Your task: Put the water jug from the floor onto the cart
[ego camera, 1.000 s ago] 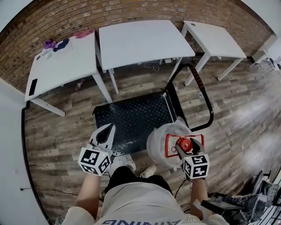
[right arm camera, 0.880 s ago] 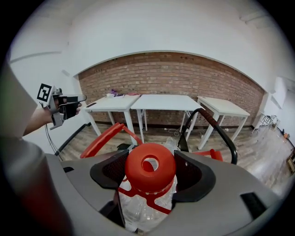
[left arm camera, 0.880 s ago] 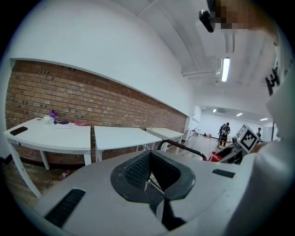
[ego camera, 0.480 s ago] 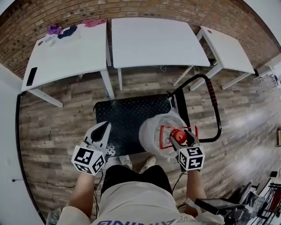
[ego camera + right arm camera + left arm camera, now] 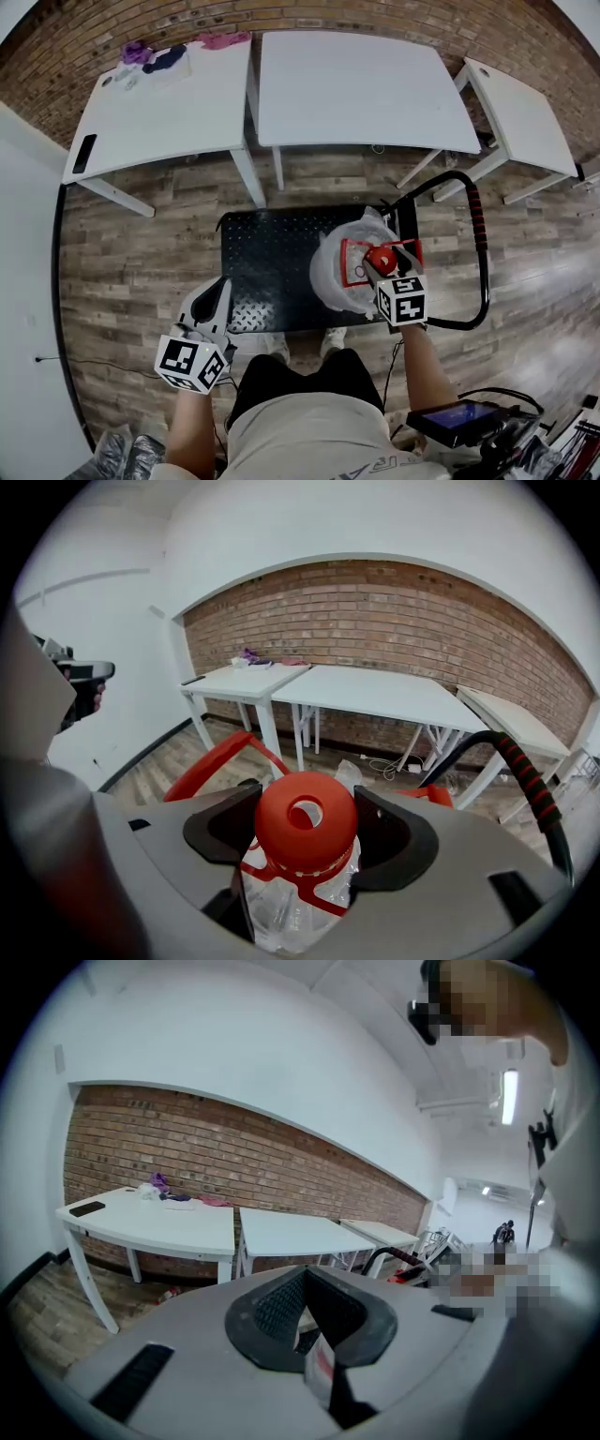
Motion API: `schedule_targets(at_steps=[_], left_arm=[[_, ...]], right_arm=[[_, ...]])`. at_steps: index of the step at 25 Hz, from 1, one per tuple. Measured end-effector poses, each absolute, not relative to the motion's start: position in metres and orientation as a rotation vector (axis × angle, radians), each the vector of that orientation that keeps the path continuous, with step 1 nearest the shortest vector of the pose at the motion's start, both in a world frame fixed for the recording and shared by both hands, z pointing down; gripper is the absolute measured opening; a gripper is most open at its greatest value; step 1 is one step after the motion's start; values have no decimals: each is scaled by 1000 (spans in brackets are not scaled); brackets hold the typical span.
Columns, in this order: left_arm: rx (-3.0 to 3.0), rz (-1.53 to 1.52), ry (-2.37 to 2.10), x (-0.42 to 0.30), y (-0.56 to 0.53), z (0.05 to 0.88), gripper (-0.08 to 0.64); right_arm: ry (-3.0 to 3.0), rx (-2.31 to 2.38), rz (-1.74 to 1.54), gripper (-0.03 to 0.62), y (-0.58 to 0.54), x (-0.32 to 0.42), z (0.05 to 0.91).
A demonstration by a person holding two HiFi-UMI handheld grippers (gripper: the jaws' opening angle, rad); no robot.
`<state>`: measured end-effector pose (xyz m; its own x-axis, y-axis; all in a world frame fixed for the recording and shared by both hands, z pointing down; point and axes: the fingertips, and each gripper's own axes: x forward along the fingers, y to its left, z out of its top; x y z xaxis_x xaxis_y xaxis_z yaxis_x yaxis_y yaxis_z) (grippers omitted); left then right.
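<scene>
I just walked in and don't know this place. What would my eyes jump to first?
The big clear water jug with its bright red cap pops out first. The right gripper pinches it at the cap, over the black cart in the middle of the wooden floor. Behind the cart, three white tables stand along a brick wall.

Three white tables across the top of the frame: left table [image 5: 159, 108], middle table [image 5: 361, 89], right table [image 5: 520, 122]. One black cart [image 5: 272, 267] at centre. One water jug [image 5: 335, 274]. Two claws: left claw [image 5: 218, 289], right claw [image 5: 380, 261]. One dark phone [image 5: 83, 153] at upper left.
</scene>
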<state>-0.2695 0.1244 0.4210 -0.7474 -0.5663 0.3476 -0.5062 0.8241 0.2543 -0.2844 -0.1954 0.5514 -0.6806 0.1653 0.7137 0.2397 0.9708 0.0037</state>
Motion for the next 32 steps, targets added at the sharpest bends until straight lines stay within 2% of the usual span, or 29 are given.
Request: schedule_targets(at_steps=[12, 19, 32], left_arm=[[552, -210, -2600, -258, 107, 433, 0], [463, -170, -2585, -275, 108, 444, 0], [428, -112, -2547, -266, 104, 459, 0]], right_arm=[[-2314, -309, -201, 313, -259, -394, 636], [-2284, -261, -181, 313, -287, -453, 679], [-2242, -242, -145, 313, -307, -464, 718]])
